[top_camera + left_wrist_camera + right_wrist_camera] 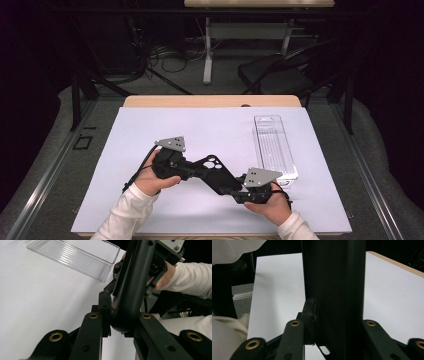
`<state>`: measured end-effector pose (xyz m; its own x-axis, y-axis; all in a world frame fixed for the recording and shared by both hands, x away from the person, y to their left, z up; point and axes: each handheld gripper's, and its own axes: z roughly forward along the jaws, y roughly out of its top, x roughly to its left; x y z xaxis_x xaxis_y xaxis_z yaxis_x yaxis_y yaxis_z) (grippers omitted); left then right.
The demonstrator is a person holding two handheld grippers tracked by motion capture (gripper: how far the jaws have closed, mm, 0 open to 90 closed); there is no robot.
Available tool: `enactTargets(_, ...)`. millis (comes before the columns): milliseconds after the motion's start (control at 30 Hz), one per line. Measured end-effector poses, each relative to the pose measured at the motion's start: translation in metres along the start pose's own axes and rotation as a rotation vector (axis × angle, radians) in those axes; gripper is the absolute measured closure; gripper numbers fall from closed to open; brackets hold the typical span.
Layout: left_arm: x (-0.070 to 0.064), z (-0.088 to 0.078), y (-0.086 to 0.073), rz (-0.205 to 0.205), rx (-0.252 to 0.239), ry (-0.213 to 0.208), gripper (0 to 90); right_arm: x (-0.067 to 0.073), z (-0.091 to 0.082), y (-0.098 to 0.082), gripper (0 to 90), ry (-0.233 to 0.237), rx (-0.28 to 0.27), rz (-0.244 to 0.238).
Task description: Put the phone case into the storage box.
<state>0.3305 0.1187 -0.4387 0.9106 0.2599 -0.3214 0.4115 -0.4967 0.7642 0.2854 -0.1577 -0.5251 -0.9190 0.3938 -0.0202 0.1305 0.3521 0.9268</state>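
At the white surface's near edge, the left gripper (192, 171) pinches one end of a black bar (216, 175); the right gripper (239, 189) clamps the other. Uneven pulling could twist it loose, striking the clear tray (275, 147) toward the right edge.

black part (214, 171): flat, elongated, holes at one end; held off the white mat between both grippers, ends clamped.
clear tray (274, 146): empty, ribbed, lying to the right.
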Motion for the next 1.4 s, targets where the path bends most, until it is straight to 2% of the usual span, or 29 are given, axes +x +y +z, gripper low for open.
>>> enactTargets(233, 0.003, 0.0, 0.0, -0.052, -0.003, -0.002, 81.2, 0.001, 0.0, 0.001, 61.3, -0.034, -0.005, -0.01)
enactTargets(600, 0.009, 0.0, -0.001, -0.101, 0.01, 0.009, 81.2, 0.001, 0.003, 0.0, 50.5, -0.073, 0.005, -0.034)
enactTargets(667, 0.01, 0.0, -0.001, -0.138, 0.015, 0.0, 81.2, 0.0, 0.003, 0.0, 48.9, -0.082, -0.001, -0.036)
enactTargets(767, 0.011, 0.001, -0.001, -0.145, 0.024, 0.024, 81.2, -0.001, 0.001, 0.0, 47.5, -0.098, -0.01, -0.037)
enactTargets(867, 0.013, 0.001, -0.001, -0.165, 0.027, 0.027, 81.2, -0.001, -0.001, 0.0, 46.8, -0.11, -0.02, -0.033)
enactTargets(900, 0.014, 0.002, -0.001, -0.179, 0.036, 0.028, 81.2, -0.002, -0.002, 0.0, 46.7, -0.115, -0.025, -0.035)
enactTargets(1067, 0.017, 0.002, 0.003, -0.195, 0.058, 0.043, 81.1, -0.002, -0.005, 0.002, 45.7, -0.135, -0.033, -0.037)
enactTargets(1400, 0.025, -0.001, 0.014, -0.233, 0.114, 0.059, 81.2, -0.001, -0.008, 0.011, 43.3, -0.188, -0.008, -0.032)
